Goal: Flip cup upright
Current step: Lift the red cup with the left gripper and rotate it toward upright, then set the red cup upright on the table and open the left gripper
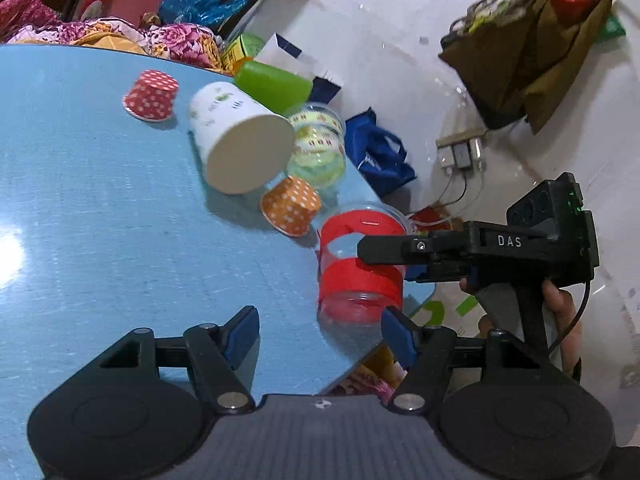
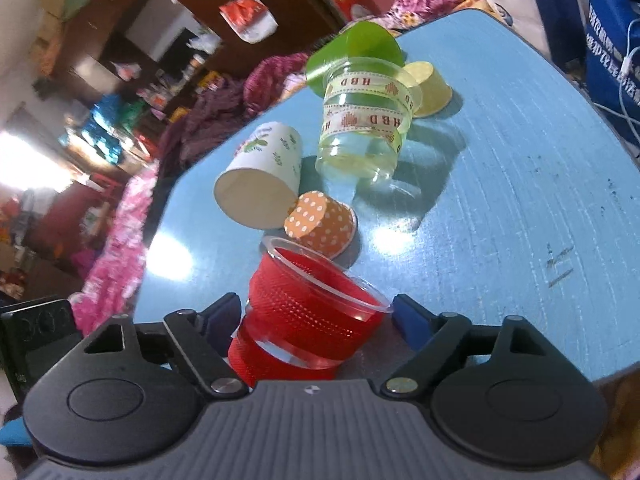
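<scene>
A clear plastic cup with red bands (image 1: 360, 268) stands mouth up near the blue table's right edge. In the right wrist view the cup (image 2: 308, 312) sits between my right gripper's (image 2: 316, 312) open jaws, with small gaps on both sides. From the left wrist view the right gripper (image 1: 384, 258) reaches in from the right across the cup. My left gripper (image 1: 318, 330) is open and empty, just in front of the cup.
The blue table (image 1: 100, 220) also holds a white paper cup on its side (image 1: 240, 136), an orange dotted cup (image 1: 292, 204), a red dotted cup (image 1: 152, 94), a ribbon-wrapped clear cup (image 2: 364, 120), a green cup (image 2: 356, 50) and a yellow cup (image 2: 430, 88).
</scene>
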`<state>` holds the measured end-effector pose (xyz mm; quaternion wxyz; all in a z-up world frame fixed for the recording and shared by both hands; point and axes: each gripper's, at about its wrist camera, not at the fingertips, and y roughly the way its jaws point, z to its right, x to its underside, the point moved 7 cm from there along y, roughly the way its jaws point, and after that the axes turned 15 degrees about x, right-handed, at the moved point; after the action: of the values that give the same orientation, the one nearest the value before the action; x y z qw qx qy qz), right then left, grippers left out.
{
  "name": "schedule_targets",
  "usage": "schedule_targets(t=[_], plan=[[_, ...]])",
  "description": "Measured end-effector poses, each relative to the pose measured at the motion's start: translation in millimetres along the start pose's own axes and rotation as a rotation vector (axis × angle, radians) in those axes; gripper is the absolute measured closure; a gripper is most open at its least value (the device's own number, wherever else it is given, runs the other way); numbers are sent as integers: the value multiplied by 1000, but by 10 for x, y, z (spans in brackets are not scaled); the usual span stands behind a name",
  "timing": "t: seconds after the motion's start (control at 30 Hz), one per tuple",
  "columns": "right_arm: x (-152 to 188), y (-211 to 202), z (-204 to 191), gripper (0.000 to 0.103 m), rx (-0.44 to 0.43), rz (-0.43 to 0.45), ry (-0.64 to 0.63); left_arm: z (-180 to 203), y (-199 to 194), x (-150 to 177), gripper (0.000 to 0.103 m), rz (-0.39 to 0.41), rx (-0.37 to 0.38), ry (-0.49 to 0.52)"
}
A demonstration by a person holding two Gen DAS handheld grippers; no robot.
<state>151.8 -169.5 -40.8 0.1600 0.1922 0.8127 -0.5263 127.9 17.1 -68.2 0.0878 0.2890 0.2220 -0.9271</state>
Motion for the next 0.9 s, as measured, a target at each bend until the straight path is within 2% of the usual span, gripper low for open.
schedule_targets(t=[0.13, 0.23, 0.33, 0.37, 0.57, 0.7, 0.9], plan=[[-33, 6, -162, 19, 94, -37, -47, -81, -108, 27, 32, 32, 41, -5], [-53, 68, -265, 19, 154, -91, -72, -122, -191, 38, 27, 62, 56, -1], [-101, 135, -376, 20, 208, -128, -96, -178, -293, 49, 26, 95, 68, -4], [-104, 152, -413, 24, 223, -134, -104, -204, -336, 53, 26, 106, 73, -8], [-55, 213, -646, 26, 289, -138, -217, -291, -485, 58, 25, 155, 55, -6], [-56, 120, -727, 26, 294, -44, -279, -294, -601, 59, 25, 202, 49, 4], [43, -112, -798, 26, 261, 201, -389, -238, -736, 27, 24, 271, 17, 22]])
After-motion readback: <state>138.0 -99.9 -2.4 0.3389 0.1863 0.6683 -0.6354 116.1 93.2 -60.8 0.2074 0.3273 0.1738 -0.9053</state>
